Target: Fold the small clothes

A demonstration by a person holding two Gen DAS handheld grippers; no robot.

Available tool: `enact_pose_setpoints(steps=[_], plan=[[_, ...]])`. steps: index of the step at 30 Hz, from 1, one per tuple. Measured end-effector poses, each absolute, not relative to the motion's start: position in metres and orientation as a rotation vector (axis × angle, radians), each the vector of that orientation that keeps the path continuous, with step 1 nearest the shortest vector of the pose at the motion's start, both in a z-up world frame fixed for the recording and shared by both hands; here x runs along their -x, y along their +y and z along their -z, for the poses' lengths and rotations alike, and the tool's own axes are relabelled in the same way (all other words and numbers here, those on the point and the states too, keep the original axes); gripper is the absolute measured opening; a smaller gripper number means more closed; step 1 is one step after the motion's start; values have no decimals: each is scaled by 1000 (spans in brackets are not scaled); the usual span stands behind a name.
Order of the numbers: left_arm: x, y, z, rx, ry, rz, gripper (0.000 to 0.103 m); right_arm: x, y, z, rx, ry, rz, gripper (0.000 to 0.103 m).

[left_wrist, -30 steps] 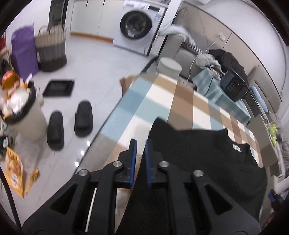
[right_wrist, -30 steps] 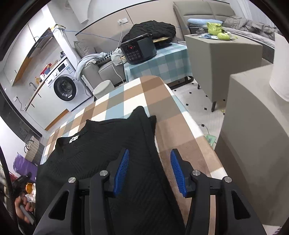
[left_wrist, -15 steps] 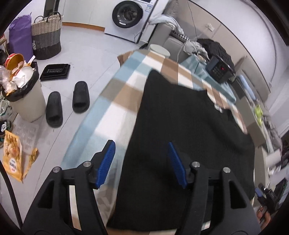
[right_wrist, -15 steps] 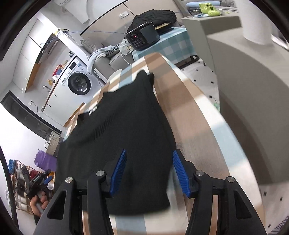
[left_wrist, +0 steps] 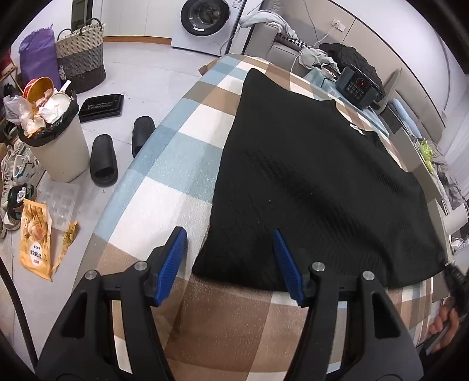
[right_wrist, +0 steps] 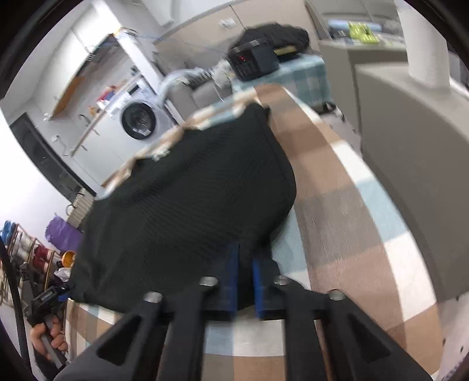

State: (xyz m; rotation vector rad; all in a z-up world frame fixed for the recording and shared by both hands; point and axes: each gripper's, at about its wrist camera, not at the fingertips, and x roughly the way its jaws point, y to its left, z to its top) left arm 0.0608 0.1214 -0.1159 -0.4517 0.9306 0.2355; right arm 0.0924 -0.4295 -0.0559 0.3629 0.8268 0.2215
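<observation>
Jaws: left gripper point(left_wrist: 230, 265) open astride black garment point(left_wrist: 316, 181) hem; right gripper point(right_wrist: 244, 282) pinching hem.

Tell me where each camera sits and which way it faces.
Left wrist view: on the left tongs, looking down over the black shirt's near corner; open; the other hand shows.
Right wrist view: on the right tongs, shut on the shirt's hem; the other hand shows.
Both share shirt, checked table and washing machine.
</observation>
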Motion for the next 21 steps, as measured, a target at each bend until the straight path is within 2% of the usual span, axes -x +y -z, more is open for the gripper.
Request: enact_pose_setpoints(steps=[3, 8, 10, 12, 13, 14, 16, 17, 20, 21], plan=[[-61, 120, 116, 435, 934, -243, 58, -88, -435, 39, -325, 775, -185, 6], [-65, 117, 115, 417, 935, -243, 58, -98, -439, 64, -349, 892, -112, 6], [-67, 117, 115, 421, 931, -237, 58, -97, -442, 68, -387, 904, -110, 12], [-70, 115, 114, 421, 922, -219, 52, -95, -446, 71, -424, 904, -129, 20], [-72, 112, 114, 419, 919, -210, 44, -93, -448, 72, -442, 899, -130, 26], [-74, 111, 115, 414, 920, -198, 34, -95, -448, 73, -449, 898, -130, 28], [-77, 106, 116, 395, 915, -197, 25, -94, -448, 76, -458, 905, -135, 28], [-77, 105, 116, 388, 906, -200, 16, -94, -447, 77, -457, 908, -134, 28], [-75, 108, 114, 389, 881, -196, 8, -97, -441, 79, -433, 891, -120, 28], [-74, 110, 113, 393, 876, -193, 7, -97, -439, 79, -422, 890, -117, 23]])
